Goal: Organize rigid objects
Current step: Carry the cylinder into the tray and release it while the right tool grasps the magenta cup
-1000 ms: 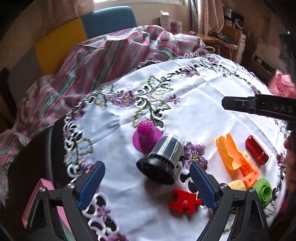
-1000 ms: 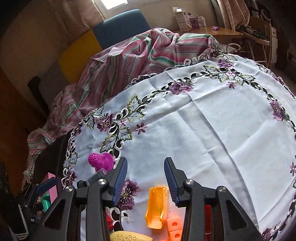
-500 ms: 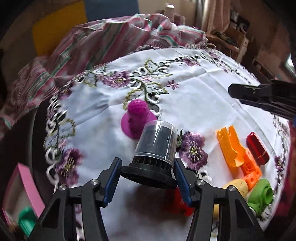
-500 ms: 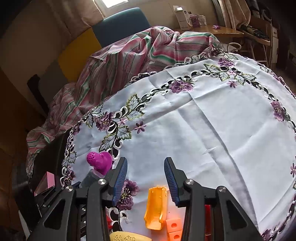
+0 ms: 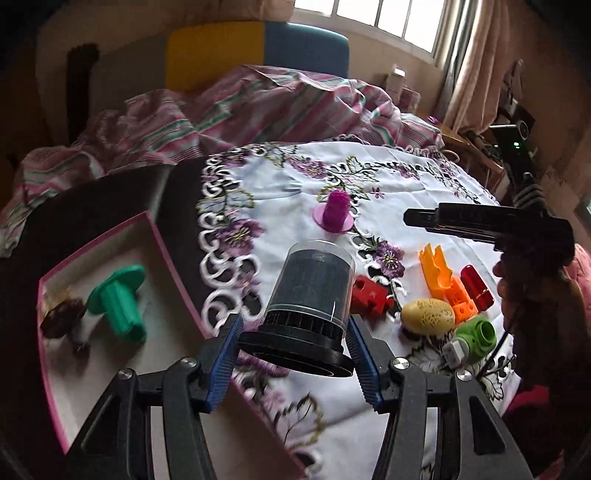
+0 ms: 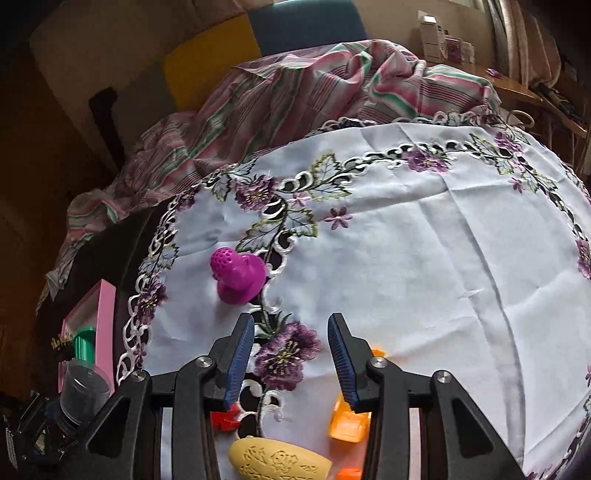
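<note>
The black canister [image 5: 308, 299], clamped in the left gripper [image 5: 293, 360] fingers, wants lowering gently into the pink box [image 5: 110, 236]; right gripper [image 6: 291, 363] fingers apart.

Daylight enters through the window [image 5: 388, 18] at the top of the left view, blown out to white, and falls softly on the pale tablecloth [image 6: 424, 240], with faint shadows under the things on it. Corners and the left side fall into dark vignette. Fisheye bends the table's edge, and the near cloth pattern is slightly motion-blurred.
</note>
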Demonstrator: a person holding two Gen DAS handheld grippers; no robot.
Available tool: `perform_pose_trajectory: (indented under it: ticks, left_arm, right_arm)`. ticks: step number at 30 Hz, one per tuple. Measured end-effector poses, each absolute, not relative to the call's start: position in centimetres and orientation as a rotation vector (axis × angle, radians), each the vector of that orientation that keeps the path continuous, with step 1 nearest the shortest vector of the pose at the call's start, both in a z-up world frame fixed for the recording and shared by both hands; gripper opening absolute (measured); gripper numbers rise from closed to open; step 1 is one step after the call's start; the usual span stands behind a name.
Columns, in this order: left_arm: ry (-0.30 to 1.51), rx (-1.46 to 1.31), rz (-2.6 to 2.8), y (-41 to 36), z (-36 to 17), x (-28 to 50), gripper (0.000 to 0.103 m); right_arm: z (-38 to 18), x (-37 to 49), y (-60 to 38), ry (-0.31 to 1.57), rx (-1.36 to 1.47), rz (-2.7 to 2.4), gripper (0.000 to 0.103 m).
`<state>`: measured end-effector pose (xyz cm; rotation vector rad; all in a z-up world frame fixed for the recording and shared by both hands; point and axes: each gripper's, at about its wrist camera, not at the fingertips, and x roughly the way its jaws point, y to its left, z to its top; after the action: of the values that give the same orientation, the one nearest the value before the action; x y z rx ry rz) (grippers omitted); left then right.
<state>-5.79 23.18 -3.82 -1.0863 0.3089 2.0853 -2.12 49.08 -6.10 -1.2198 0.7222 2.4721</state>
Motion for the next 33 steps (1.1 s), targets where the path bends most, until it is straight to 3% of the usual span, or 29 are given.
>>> perform_pose_trajectory:
  ticks: [5,18,19,33]
  left_arm:
    - [0.253,-1.104,2.136,19.4,-3.7,-5.3,0.058]
    - [0.115,-1.173,2.282,10.6,-3.4,-5.7,0.058]
    - [0.107,-1.183,2.294,10.0,-3.5,-5.6,0.058]
    - [0.042,-1.273,2.402,5.6,-5.1,-5.1,0.058]
  right_arm:
    - [-6.1,-5.4,47.4,0.608,-1.297,2.498,0.042]
    - [-10.6,-14.4,48.0,0.61,-1.444,2.366,0.044]
    - [-10.5,-14.5,47.7,0.546,-1.43,2.363,0.035]
    - [-6.3,-7.3,38.9,0.32,-1.471,2.681,0.035]
